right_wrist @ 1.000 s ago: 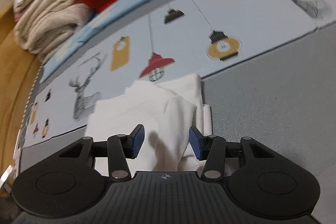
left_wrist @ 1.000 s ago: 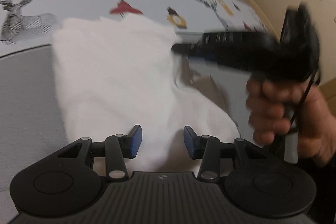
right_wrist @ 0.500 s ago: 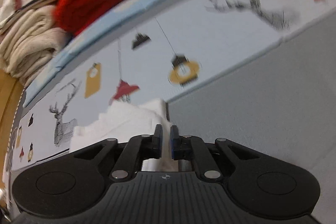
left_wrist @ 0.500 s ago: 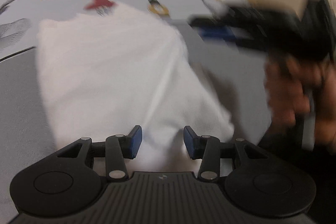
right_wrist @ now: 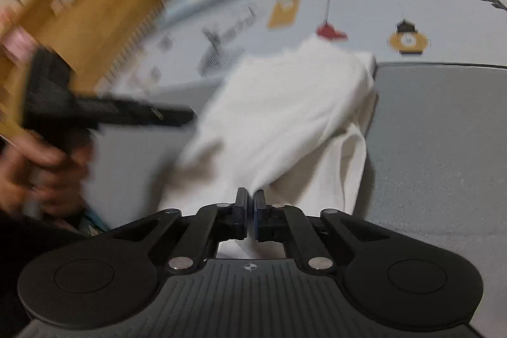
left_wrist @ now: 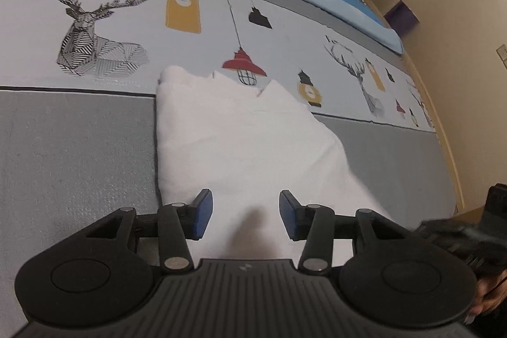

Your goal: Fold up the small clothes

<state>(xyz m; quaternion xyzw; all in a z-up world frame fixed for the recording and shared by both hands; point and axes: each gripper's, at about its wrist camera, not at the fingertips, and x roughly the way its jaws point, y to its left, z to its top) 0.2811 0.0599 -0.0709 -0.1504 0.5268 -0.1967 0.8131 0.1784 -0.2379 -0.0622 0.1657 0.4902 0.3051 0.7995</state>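
Bed cover [left_wrist: 79,154]: white garment [left_wrist: 240,141] lies lengthwise away from left claw [left_wrist: 242,216]

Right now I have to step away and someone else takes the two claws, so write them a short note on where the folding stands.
Right claw: shut on a pinched edge of the white garment, having just closed on it, cloth lifted toward it.
Left claw: open above the garment's near end, gripping nothing.
The garment lies partly folded on the printed bedspread.
Done: edge picked up.
Left: carry that edge over, lay it flat, finish the fold.
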